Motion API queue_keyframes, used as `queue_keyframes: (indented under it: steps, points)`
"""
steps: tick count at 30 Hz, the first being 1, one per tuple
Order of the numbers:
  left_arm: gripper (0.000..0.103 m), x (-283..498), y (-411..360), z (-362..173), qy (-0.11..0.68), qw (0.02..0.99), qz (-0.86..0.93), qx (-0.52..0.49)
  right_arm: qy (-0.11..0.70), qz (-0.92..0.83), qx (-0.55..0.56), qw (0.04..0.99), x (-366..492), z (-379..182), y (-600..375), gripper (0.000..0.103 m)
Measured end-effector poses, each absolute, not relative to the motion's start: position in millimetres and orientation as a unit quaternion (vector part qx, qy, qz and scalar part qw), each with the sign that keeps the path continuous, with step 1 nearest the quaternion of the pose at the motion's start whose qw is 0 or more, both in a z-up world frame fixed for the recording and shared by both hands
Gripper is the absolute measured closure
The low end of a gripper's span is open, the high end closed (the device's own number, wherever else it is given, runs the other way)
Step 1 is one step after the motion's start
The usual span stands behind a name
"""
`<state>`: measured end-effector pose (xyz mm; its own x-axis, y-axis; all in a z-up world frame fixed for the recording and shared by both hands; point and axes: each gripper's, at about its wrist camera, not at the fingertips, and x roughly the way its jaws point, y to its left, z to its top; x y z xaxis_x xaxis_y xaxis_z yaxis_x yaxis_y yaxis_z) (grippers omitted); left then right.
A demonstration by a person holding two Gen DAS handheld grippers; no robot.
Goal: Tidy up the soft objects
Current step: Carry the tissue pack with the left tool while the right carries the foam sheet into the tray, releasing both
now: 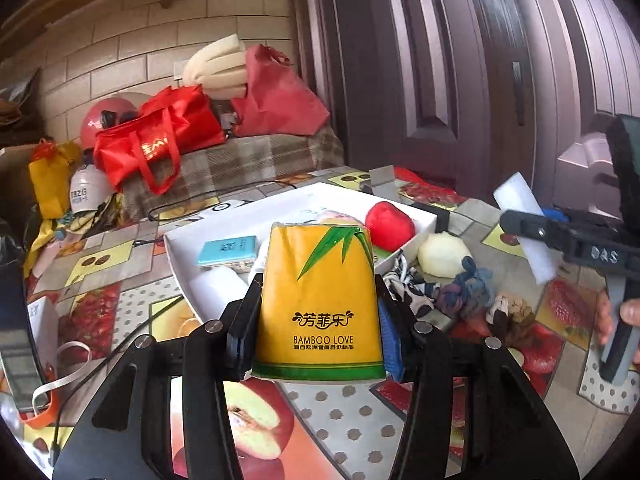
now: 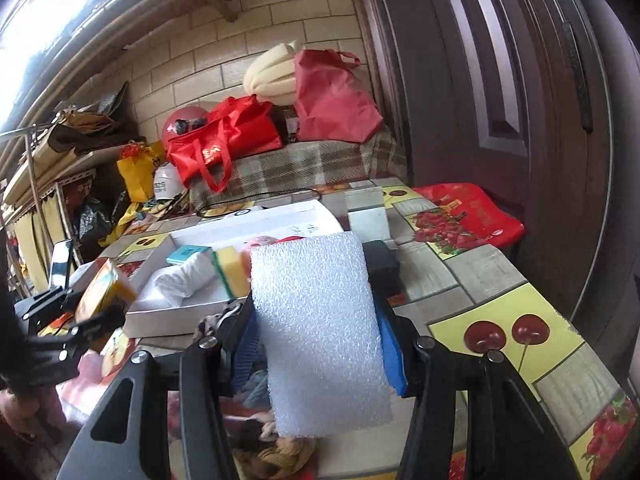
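Now I have both loads lifted off the worktop (image 1: 344, 412), left gripper (image 1: 316, 320) jaws clamped on the yellow tissue pack (image 1: 320, 300), right gripper (image 2: 320, 336) jaws pinching the white foam sheet (image 2: 316, 328); next, I reckon, both go into the white tray (image 1: 240, 216) ahead.

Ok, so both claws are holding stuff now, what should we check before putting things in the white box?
1. Left claw grips the yellow tissue pack: ok, pads press both sides.
2. Right claw grips the white foam sheet: ok, clamped between the pads.
3. Free room in the white box: cannot tell. The red ball, blue packet, white roll and yellow sponge already lie inside.
4. Claws apart from each other: ok, the right one is off to the side.
5. Soft things left on the table: not ok. The cream ball and cloth scraps lie outside the box.
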<state>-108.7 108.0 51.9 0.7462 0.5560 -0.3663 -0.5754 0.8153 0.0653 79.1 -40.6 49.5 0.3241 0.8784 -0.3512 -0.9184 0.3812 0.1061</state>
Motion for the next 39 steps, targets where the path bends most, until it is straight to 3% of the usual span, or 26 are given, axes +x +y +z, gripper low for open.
queue_keyframes:
  steps: [12,25,39]
  points:
    - [0.053,-116.9,150.7,50.0,0.18,0.912,0.363,-0.057,0.166,0.598,-0.118,0.776,21.2,44.3,16.1,0.05]
    - [0.053,-110.6,194.5,50.1,0.172,0.897,0.399,-0.082,0.172,0.6,-0.096,0.775,14.0,43.5,75.2,0.05]
    - [0.053,-88.3,232.9,48.9,0.178,0.878,0.433,-0.097,0.295,0.568,-0.069,0.765,49.3,27.4,151.6,0.052]
